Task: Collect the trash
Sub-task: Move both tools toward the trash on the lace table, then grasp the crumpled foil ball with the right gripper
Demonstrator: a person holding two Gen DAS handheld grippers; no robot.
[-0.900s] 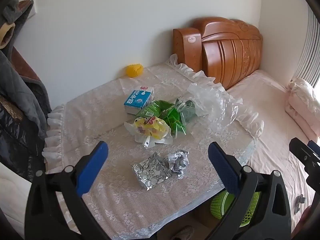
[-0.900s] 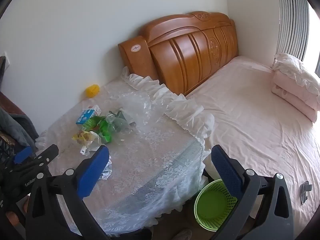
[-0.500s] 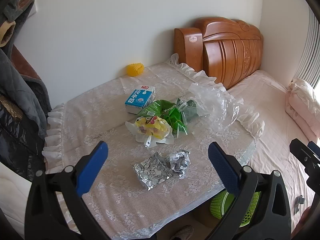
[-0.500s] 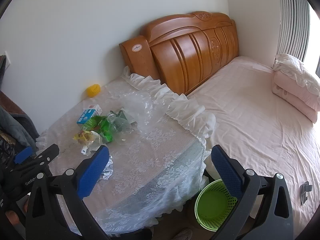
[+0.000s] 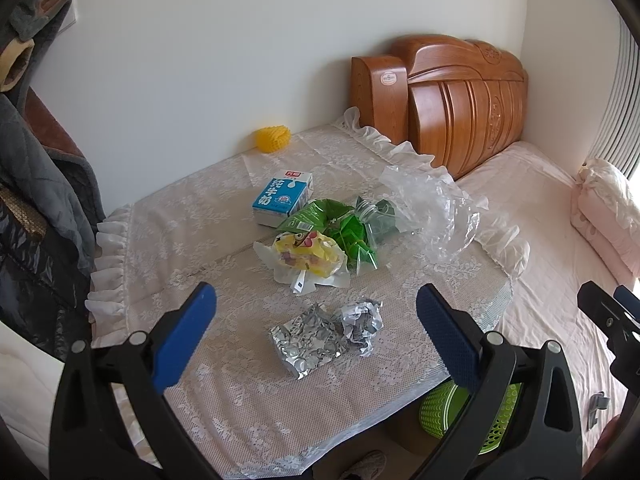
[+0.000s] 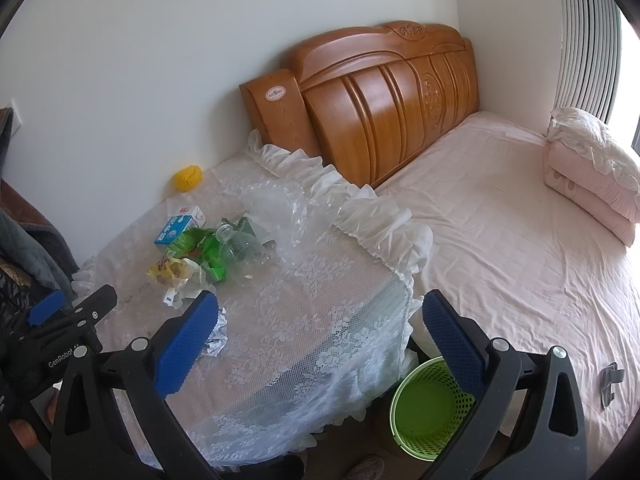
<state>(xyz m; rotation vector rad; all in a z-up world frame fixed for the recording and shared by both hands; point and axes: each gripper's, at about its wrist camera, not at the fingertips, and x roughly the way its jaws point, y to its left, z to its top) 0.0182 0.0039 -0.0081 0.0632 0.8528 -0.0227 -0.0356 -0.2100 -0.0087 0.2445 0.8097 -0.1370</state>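
Trash lies on a lace-covered table (image 5: 192, 216): crumpled silver foil wrappers (image 5: 326, 334), a yellow snack bag (image 5: 308, 256), green wrappers (image 5: 344, 228), a blue milk carton (image 5: 282, 198), clear crumpled plastic (image 5: 432, 208) and a yellow ball (image 5: 273, 139). My left gripper (image 5: 316, 336) is open and empty, above the foil near the table's front. My right gripper (image 6: 320, 340) is open and empty, over the table's right edge. A green mesh bin (image 6: 428, 408) stands on the floor beside the table; it also shows in the left wrist view (image 5: 472, 412).
A bed with pink sheet (image 6: 500, 220) and wooden headboard (image 6: 380, 96) lies to the right. Folded pink bedding (image 6: 592, 164) sits at its far side. Dark coats (image 5: 32, 200) hang at the left. A white wall runs behind the table.
Both grippers have shifted only slightly; the view has drifted a little. Both stay open and empty.
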